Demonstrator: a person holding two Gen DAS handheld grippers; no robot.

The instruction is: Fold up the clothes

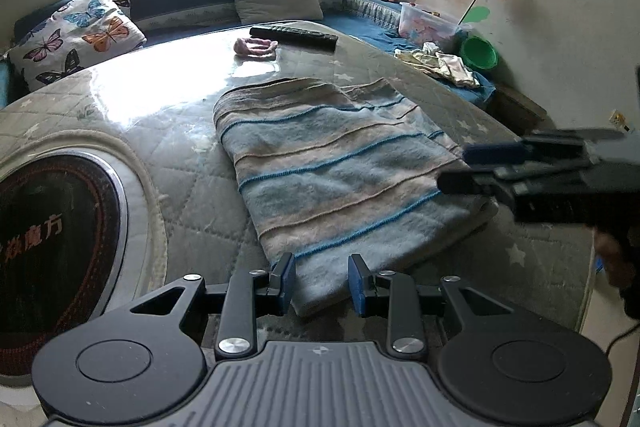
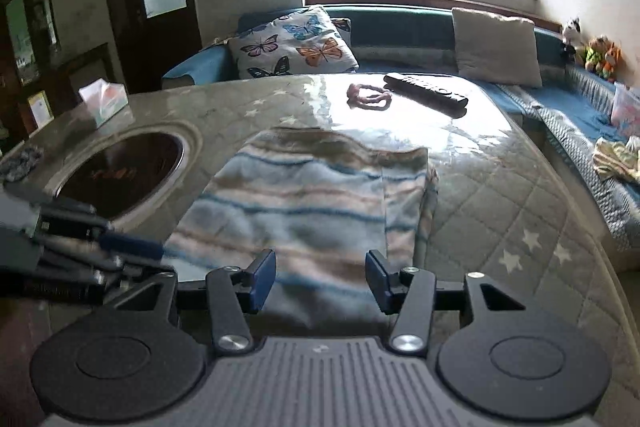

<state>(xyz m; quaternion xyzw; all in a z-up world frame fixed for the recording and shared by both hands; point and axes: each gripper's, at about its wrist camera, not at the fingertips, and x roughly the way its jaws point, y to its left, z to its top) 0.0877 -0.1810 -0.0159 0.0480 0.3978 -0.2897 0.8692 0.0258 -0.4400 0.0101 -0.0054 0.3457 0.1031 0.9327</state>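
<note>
Both the left gripper (image 1: 322, 281) and the right gripper (image 2: 321, 279) stood with jaws spread, pinching nothing, above the near edge of the folded striped blanket (image 1: 332, 167). The blanket lay flat on the quilted table cover (image 1: 160, 163), with a remote control (image 1: 294, 35) and a pink hair tie (image 1: 256, 47) well beyond it.

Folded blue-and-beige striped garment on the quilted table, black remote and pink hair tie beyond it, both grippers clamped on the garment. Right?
Not quite. Both wrist views show the left gripper and right gripper open, clamping nothing. The folded blue-and-beige striped garment, black remote and pink hair tie are as stated.
</note>
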